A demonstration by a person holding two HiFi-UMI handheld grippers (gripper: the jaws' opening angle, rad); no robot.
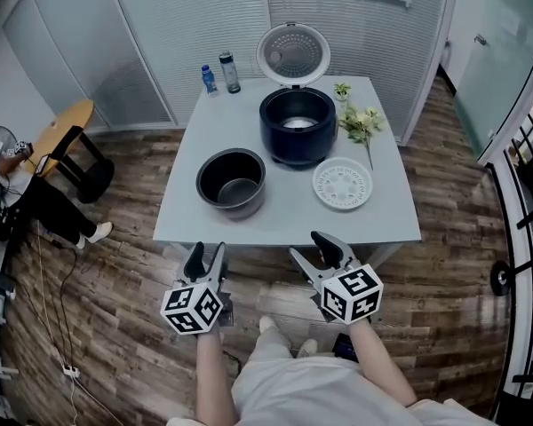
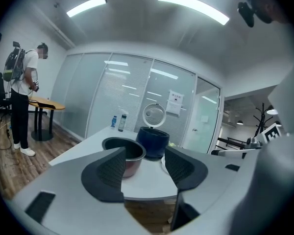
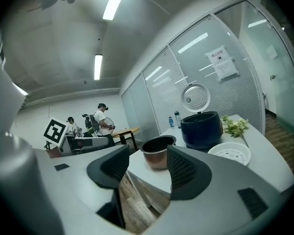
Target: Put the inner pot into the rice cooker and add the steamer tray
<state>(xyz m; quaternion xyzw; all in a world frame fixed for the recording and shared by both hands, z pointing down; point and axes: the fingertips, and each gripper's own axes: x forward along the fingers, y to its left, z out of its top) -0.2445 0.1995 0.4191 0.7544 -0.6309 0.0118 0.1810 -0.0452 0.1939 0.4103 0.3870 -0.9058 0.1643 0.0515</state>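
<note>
On my feed I see a pale grey table (image 1: 289, 216) over a brown wood-grain floor (image 1: 115, 282). The rice cooker (image 1: 297, 130) is dark navy, its lid (image 1: 293, 54) white with a dotted centre. The inner pot (image 1: 232, 181) is dark grey inside and, I think, coppery outside. The steamer tray (image 1: 342, 184) is white, patterned with holes. The left claw (image 1: 207, 256) and right claw (image 1: 318, 248) carry black-and-white square markers.

Glossy rice cooker (image 1: 297, 125), metal inner pot (image 1: 232, 181)

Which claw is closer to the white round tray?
Right. The right claw hovers off the near edge of the table, in front of the steamer tray; the left claw is further left, in front of the inner pot.
</note>
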